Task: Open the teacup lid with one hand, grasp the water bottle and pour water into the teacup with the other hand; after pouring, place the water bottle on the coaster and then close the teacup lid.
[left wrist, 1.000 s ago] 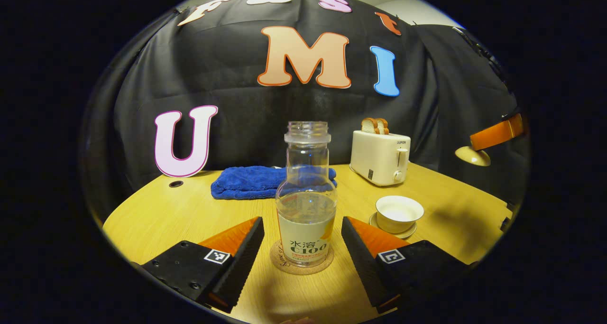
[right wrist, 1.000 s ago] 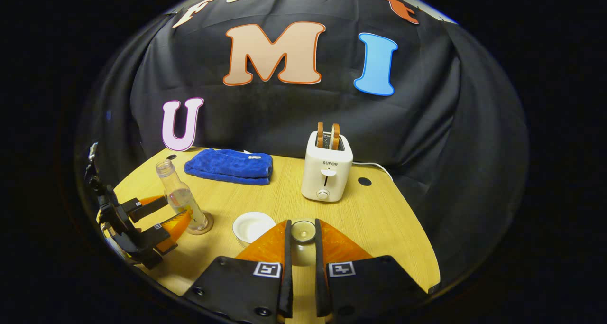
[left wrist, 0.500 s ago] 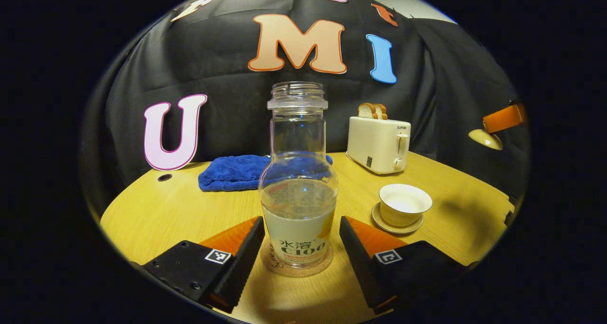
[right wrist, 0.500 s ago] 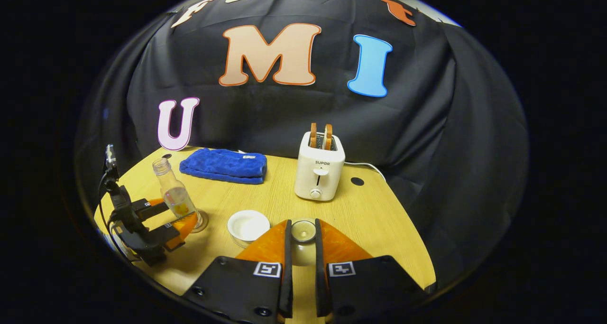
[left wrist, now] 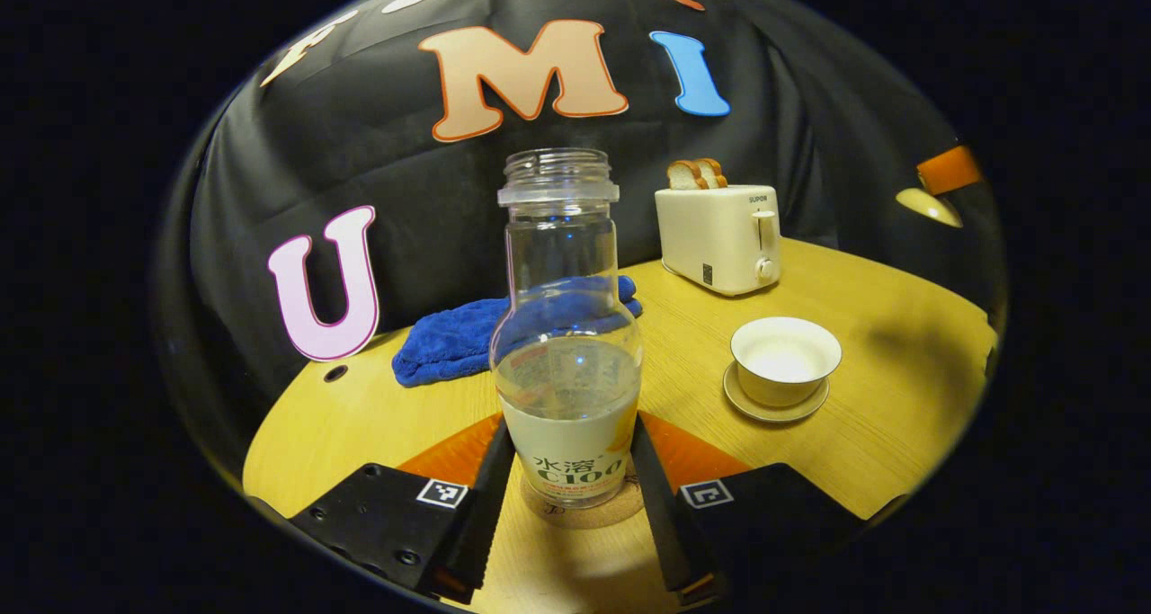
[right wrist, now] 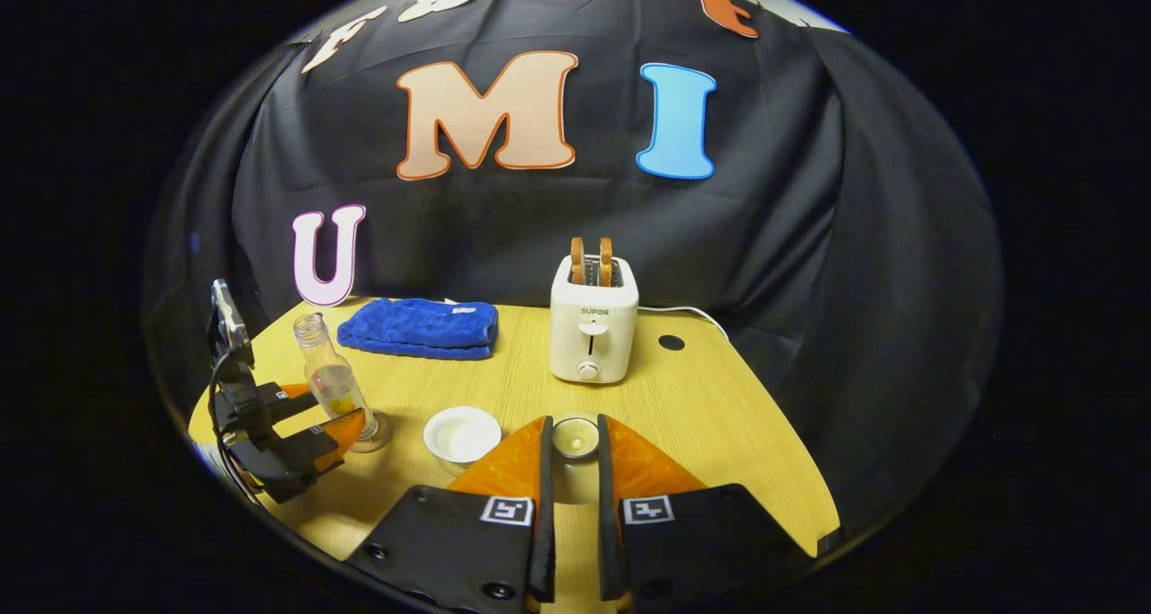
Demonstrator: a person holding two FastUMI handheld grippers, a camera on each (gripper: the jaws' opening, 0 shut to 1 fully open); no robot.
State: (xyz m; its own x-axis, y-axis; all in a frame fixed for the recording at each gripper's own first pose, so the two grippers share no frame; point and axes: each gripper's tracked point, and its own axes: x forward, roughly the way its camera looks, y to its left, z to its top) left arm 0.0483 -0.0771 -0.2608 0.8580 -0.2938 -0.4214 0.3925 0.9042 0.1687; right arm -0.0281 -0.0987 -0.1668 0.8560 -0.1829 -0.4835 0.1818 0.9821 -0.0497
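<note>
Left gripper [left wrist: 568, 493] clamped on water bottle [left wrist: 566, 389] — bottle upright on coaster [left wrist: 584, 511]. Right gripper [right wrist: 573, 488] grips teacup lid [right wrist: 574, 438] by both fingers; teacup [left wrist: 784, 360] uncovered.

There is one water bottle [left wrist: 569, 362], one coaster [left wrist: 583, 509], one teacup [left wrist: 785, 360], one saucer [left wrist: 774, 404], one lid [right wrist: 575, 437], one toaster [right wrist: 593, 331], two bread slices [right wrist: 591, 261], one blue towel [right wrist: 419, 327].

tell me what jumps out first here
The open water bottle stands front and centre on its cork coaster, the left tongs closed against its label. Right of it sits the uncovered teacup; the right tongs hold its lid aloft.
</note>
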